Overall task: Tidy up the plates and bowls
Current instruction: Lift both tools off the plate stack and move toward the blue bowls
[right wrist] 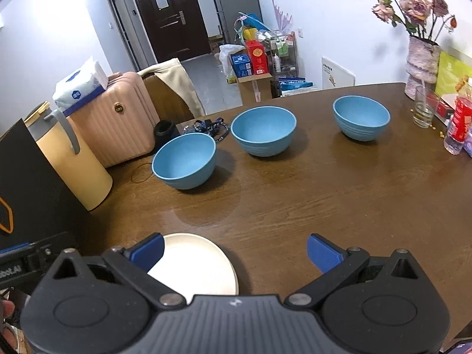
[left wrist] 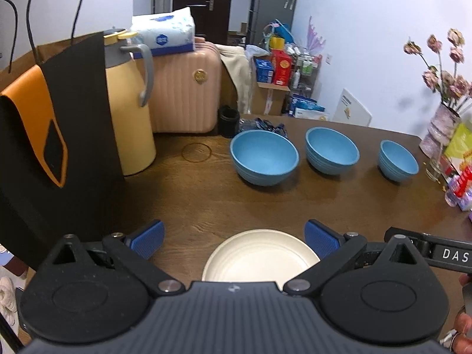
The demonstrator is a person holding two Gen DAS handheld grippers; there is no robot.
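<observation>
Three blue bowls stand in a row across the brown table: a large one (left wrist: 264, 157) (right wrist: 184, 160), a middle one (left wrist: 332, 150) (right wrist: 263, 130) and a smaller one (left wrist: 398, 160) (right wrist: 361, 117). A white plate (left wrist: 259, 256) (right wrist: 194, 262) lies at the near edge. My left gripper (left wrist: 234, 240) hovers open right over the plate, nothing between its blue pads. My right gripper (right wrist: 234, 252) is open too, with the plate under its left finger (right wrist: 147, 250). Part of the right gripper shows at the right edge of the left wrist view.
A black and orange paper bag (left wrist: 50, 147) and a yellow thermos jug (left wrist: 129, 109) (right wrist: 70, 159) stand at the left. A pink suitcase (right wrist: 118, 124) is behind them. At the right are a vase of dried flowers (right wrist: 421, 62), a glass (right wrist: 423, 109) and bottles.
</observation>
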